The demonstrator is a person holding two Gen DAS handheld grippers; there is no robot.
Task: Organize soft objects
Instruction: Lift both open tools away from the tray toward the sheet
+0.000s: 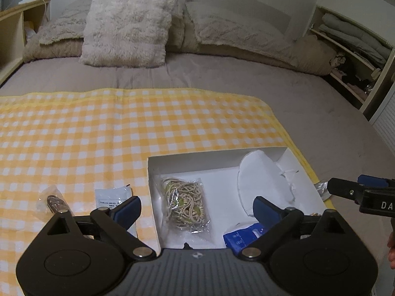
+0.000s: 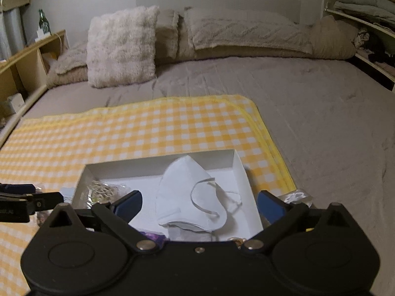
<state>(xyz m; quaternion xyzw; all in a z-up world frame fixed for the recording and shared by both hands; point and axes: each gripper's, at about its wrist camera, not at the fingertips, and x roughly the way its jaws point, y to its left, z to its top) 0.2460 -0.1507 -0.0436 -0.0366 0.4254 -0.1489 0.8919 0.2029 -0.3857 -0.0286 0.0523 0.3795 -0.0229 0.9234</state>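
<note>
A white open box [image 1: 192,159] [image 2: 238,162] lies on a yellow checked cloth [image 1: 98,128] [image 2: 123,133] on the bed. Inside are a clear bag of beige cords [image 1: 185,203], a white face mask [image 1: 264,180] [image 2: 192,197] and a blue packet [image 1: 243,235]. My left gripper [image 1: 197,209] is open and empty above the box's near left part. My right gripper [image 2: 200,204] is open and empty above the mask. A white sachet [image 1: 112,196] and a clear-wrapped brown item [image 1: 53,201] lie on the cloth left of the box.
A crinkled clear wrapper [image 2: 297,197] lies right of the box at the cloth's edge. A fluffy cushion [image 1: 128,24] and pillows [image 1: 237,29] sit at the bed's head. Shelves [image 1: 350,56] stand right, a side shelf with a green bottle [image 2: 43,22] left.
</note>
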